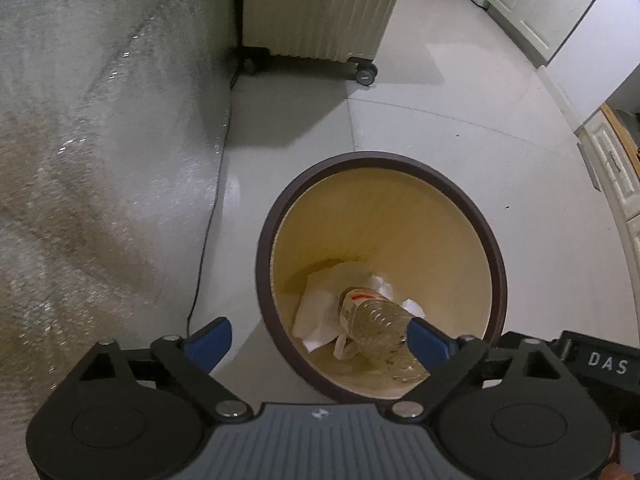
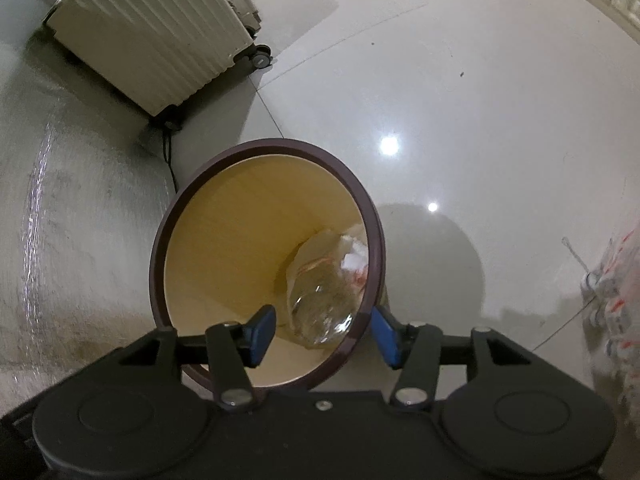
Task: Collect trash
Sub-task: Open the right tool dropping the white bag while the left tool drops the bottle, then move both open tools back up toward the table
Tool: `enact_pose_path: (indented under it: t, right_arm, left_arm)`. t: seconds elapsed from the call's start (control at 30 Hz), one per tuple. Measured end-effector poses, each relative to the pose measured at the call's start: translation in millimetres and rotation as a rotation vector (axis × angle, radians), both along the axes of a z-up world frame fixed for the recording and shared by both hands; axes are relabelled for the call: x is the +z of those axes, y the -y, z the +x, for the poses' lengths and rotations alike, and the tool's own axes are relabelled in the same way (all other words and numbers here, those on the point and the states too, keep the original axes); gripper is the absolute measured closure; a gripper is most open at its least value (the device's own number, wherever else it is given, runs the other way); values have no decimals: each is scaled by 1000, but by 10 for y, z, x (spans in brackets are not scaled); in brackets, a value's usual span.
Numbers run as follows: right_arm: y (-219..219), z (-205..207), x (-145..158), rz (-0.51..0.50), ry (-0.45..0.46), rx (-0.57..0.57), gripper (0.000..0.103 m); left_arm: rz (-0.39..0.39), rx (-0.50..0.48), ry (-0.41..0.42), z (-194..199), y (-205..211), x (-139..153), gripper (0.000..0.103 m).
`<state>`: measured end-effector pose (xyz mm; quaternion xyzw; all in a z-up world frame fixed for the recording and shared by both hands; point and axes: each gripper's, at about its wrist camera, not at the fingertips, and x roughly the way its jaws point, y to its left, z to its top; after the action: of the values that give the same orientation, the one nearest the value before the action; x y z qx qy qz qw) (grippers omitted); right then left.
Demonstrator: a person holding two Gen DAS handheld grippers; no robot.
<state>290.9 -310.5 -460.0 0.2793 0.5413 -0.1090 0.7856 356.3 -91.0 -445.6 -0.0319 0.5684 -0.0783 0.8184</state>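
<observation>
A round bin with a dark brown rim [image 1: 276, 216] and a yellow inside stands on the pale tiled floor. In it lie a clear plastic bottle [image 1: 376, 320] with a red-and-white label and white crumpled paper [image 1: 320, 312]. My left gripper [image 1: 320, 340] is open and empty, just above the bin's near rim. In the right wrist view the bin rim [image 2: 160, 240] is below, with the bottle [image 2: 324, 292] inside. My right gripper [image 2: 324, 334] is open and empty, its fingers either side of the bin's near rim.
A cream ribbed suitcase on wheels [image 1: 320, 8] stands beyond the bin, also in the right wrist view [image 2: 160, 40]. A grey fabric sofa side [image 1: 100, 160] rises on the left, with a black cable [image 1: 208, 240] along it. White cabinets [image 1: 560, 12] line the right. A blurred red-and-white bag [image 2: 616, 288] is at right.
</observation>
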Motion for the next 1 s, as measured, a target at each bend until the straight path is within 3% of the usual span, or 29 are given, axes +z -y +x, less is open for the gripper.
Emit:
enact_pose_path:
  t: [0.1, 0.27, 0.33, 0.47, 0.6, 1.0]
  right_arm:
    - [19, -21, 52, -11, 9, 17, 42]
    - [11, -72, 172, -31, 24, 70, 33]
    - [5, -100, 221, -48, 27, 85, 23]
    - [33, -151, 291, -53, 25, 98, 15]
    - [62, -200, 395, -89, 45, 111, 0]
    - [-30, -438, 918, -185, 78, 198, 0]
  left_arm:
    - [21, 16, -6, -33, -37, 59, 0]
    - [72, 30, -35, -79, -84, 148, 0]
    - [96, 28, -52, -110, -93, 179, 0]
    - [113, 26, -55, -187, -149, 284, 0]
    - [128, 30, -46, -279, -201, 412, 0]
    - [116, 26, 54, -660, -224, 1152, 0]
